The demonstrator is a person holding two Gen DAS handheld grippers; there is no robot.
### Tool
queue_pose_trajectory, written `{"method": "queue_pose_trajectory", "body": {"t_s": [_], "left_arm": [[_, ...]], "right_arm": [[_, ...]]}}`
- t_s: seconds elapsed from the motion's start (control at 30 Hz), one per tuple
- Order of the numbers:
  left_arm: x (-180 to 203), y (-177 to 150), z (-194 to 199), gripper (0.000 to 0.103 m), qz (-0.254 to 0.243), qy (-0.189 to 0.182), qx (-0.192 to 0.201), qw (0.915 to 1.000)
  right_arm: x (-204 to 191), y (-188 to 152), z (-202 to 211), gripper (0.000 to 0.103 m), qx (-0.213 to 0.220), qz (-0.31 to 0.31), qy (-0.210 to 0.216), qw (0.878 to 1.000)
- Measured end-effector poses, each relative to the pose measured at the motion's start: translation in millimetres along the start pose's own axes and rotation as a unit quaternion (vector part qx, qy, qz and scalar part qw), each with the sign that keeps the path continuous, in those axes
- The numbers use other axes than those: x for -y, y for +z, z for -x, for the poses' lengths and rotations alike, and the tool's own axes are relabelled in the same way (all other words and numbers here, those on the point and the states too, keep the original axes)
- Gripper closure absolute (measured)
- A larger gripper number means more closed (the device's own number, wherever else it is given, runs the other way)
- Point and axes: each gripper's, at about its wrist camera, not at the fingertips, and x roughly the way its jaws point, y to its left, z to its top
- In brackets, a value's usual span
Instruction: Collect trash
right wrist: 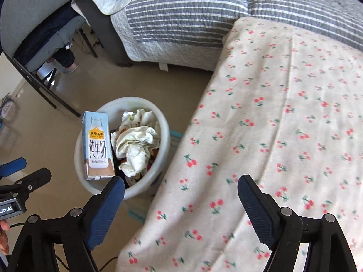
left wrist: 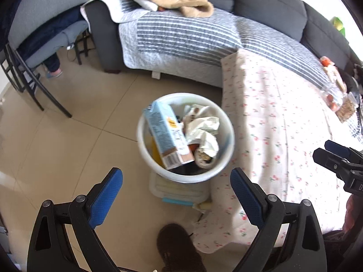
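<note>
Left wrist view: the left tool (left wrist: 176, 198) stands wide open with nothing between its blue pads, hanging above the round white plastic bin (left wrist: 223, 122) on the beige tiled floor (left wrist: 68, 140). Right wrist view: the right tool (right wrist: 181, 198) is likewise spread wide and holds nothing; the bin lies toward ten o'clock of its gap.

Task item — the light-blue and brown milk carton (right wrist: 97, 145) — rests inside the bin, leaning against the wall at nine o'clock, its top standing above the rim. Crumpled white paper (right wrist: 136, 145) and other wrappers fill the rest of the bin. At the bin's three o'clock hangs the cream cloth with a red cherry print (right wrist: 283, 124), draped over what is judged to be a table.

Further items — clear snack packets (left wrist: 338, 95) — lie at two o'clock in the left view, at the far end of the cherry cloth, and appear uncollected.

Risks, as judged:
- The carton sits proud and tilted; a knock from either tool, or another item dropped on it, could tip it out onto the floor.
- The bin looks nearly full, so added trash may spill.
- The hanging cloth could snag on a tool passing near the bin.
</note>
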Motion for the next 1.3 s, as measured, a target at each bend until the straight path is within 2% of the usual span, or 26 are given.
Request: {"method": "queue_pose_trajectory", "body": {"t_s": [0.13,0.23,0.53,0.63,0.73,0.83,0.9,1.03,1.3], "left_arm": [[40,-16,24,0.006,-0.026,0.0,0.026,0.9993],[66,-29,37,0.006,-0.048,0.001,0.049,0.9977],[105,-66,53,0.006,-0.05,0.027,0.078,0.9953],[114,-76,58,0.006,-0.044,0.035,0.096,0.9938],[124,-81,55,0.006,-0.053,0.043,0.102,0.9924],[129,-84,54,0.006,-0.054,0.036,0.101,0.9928],[133,-86,55,0.006,-0.057,0.035,0.105,0.9923],[139,-90,57,0.006,-0.066,0.036,0.111,0.991],[138,-95,58,0.006,-0.063,0.036,0.113,0.991]], "right_arm": [[17,-23,47,0.007,0.02,0.013,-0.021,0.999],[27,-45,77,0.006,0.032,0.029,-0.043,0.998],[69,-109,141,0.003,0.085,0.002,-0.098,0.991],[79,-126,149,0.002,0.098,-0.016,-0.123,0.987],[89,-142,151,0.001,0.12,-0.042,-0.163,0.978],[99,-152,140,0.001,0.109,-0.068,-0.189,0.974],[105,-156,136,0.001,0.102,-0.083,-0.195,0.972],[107,-160,138,0.001,0.114,-0.097,-0.197,0.969],[91,-158,149,0.001,0.15,-0.074,-0.203,0.965]]}}
